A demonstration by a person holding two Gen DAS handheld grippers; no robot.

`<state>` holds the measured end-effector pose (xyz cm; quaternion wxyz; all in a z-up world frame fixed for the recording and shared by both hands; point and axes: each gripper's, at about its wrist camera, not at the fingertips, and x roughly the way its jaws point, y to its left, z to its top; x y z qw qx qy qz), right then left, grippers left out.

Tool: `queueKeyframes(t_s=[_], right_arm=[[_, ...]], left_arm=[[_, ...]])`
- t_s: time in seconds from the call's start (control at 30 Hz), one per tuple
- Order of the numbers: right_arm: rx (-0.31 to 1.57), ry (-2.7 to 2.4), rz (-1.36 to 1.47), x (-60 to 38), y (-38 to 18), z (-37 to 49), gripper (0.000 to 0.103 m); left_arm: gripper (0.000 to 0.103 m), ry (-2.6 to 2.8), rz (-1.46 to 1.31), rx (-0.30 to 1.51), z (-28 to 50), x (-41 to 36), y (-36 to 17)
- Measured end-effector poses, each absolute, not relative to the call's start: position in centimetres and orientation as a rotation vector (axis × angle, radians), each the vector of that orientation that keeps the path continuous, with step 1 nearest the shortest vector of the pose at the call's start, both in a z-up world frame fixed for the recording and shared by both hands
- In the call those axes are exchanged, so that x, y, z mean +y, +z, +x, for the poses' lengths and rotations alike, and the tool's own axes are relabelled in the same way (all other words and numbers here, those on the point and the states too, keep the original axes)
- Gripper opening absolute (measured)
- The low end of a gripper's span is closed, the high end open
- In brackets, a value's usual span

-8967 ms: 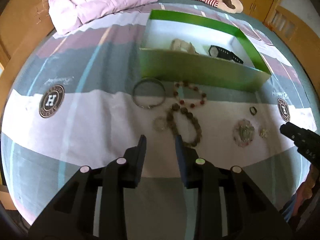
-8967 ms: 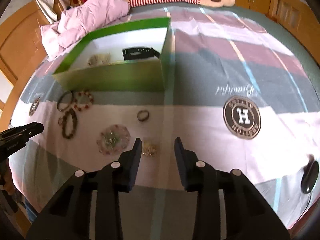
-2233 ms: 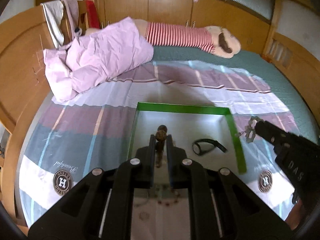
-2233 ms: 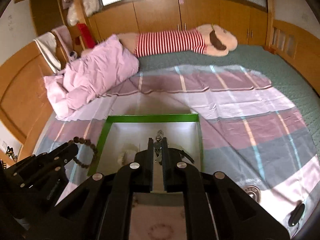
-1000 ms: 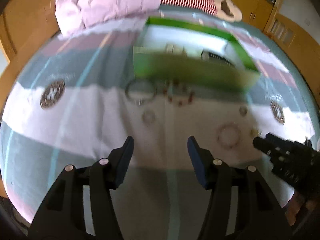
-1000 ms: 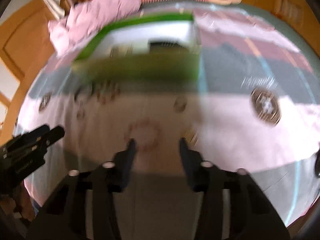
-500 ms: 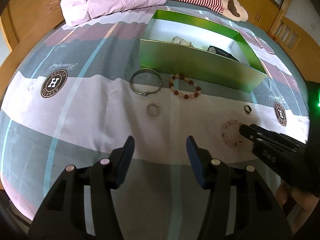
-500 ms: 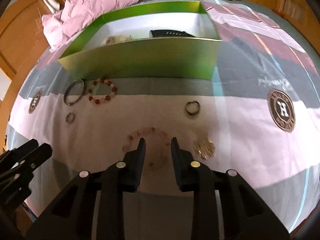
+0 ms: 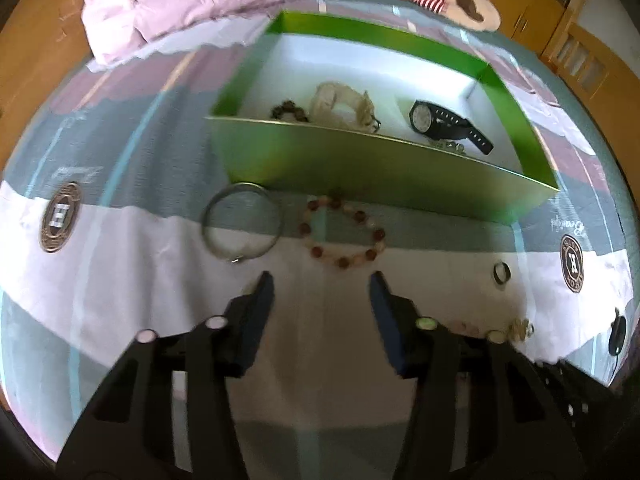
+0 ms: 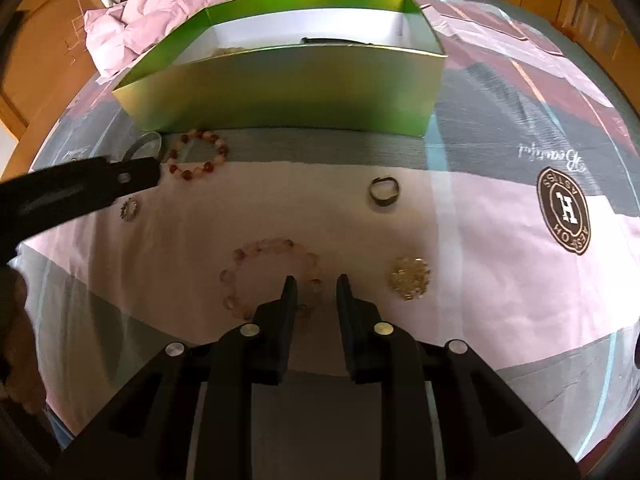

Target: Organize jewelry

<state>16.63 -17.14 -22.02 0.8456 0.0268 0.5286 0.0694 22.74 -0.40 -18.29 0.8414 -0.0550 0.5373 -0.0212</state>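
We note a pale bracelet [image 10: 272, 276] flat on the bedspread [image 10: 500, 260], its near edge between the right gripper's [image 10: 313, 280] narrow-set jaws, which have just been closing; a grip we cannot confirm. Left gripper [image 9: 322, 280] spread, also just closing, nothing between, below the red bracelet [image 9: 344, 232]. Green box [image 9: 380, 168] beyond holds a watch [image 9: 444, 124].

Count of items, both wrist views

Bead bracelets on bedspread: 2 [image 10: 198, 155] [image 10: 272, 276]. Metal bangle: 1 [image 9: 241, 227]. Rings: 2 [image 10: 385, 191] [image 10: 130, 209]. Gold brooch: 1 [image 10: 409, 278]. Green box: 1 [image 9: 360, 168]. Watch inside: 1 [image 9: 444, 125].
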Motion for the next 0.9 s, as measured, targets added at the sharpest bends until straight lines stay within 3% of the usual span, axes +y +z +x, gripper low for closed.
queueKeyframes(t_s=[0.03,0.13,0.4,0.47,0.5,0.7,0.9], right_arm=[[1.113,0.146,0.058,-17.3,-22.0,16.6,0.023],[1.107,0.136,0.057,-17.6,-21.8,16.7,0.023],[1.116,0.125,0.044,-17.3,-22.4,17.8,0.023],[1.115,0.122,0.032,-17.1,-22.4,17.8,0.023],[1.114,0.124,0.03,-17.1,-22.4,17.7,0.023],[1.121,0.159,0.053,-17.2,-21.7,16.3,0.023],[1.114,0.164,0.052,-17.8,-20.6,14.8,0.023]], left_arm=[[0.033,-0.049,-0.141,1.154,23.3,-0.4,-18.7],[0.033,-0.038,-0.167,1.174,24.5,-0.5,-19.4],[0.039,-0.007,-0.146,1.22,26.2,-0.8,-21.0],[0.034,-0.01,-0.139,1.217,26.1,-0.8,-21.0],[0.019,-0.014,-0.123,1.214,26.1,-1.0,-21.0],[0.009,-0.098,-0.088,1.245,22.6,-1.2,-21.2],[0.008,-0.164,-0.116,1.258,17.2,0.0,-20.8]])
